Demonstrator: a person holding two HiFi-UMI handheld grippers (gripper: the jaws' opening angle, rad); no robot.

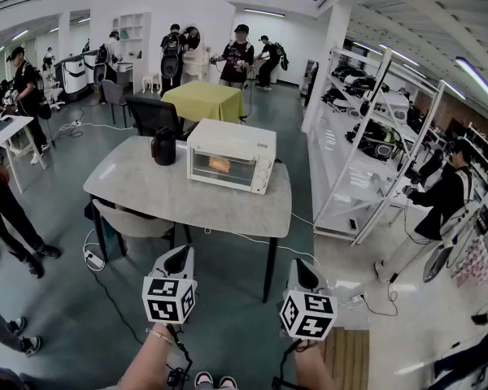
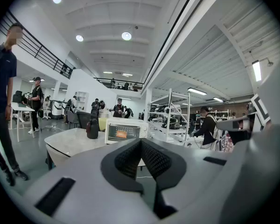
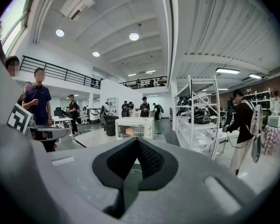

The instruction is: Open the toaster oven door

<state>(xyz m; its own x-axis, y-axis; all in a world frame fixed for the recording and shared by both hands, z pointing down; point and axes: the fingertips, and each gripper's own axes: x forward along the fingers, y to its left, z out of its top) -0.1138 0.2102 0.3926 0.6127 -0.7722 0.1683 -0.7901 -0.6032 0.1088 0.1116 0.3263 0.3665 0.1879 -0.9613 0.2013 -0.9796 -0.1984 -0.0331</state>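
A white toaster oven [image 1: 231, 154] stands at the far right of a grey marble-look table [image 1: 146, 189]. Its glass door is closed, and something orange shows behind the glass. Both grippers hang well short of the table, over the floor, pointing toward it. My left gripper [image 1: 179, 255] is shut with nothing in it, and so is my right gripper [image 1: 301, 268]. In the left gripper view the toaster oven [image 2: 122, 131] sits far beyond the closed jaws of the left gripper [image 2: 141, 141]. The right gripper view shows the oven [image 3: 135, 128] above the right gripper [image 3: 137, 140].
A dark jug [image 1: 163, 147] stands left of the oven. A grey chair [image 1: 134, 219] is tucked under the table, and a black office chair [image 1: 153, 114] stands behind. White shelving [image 1: 366, 153] runs along the right. Cables [image 1: 89, 258] lie on the floor, and several people stand around.
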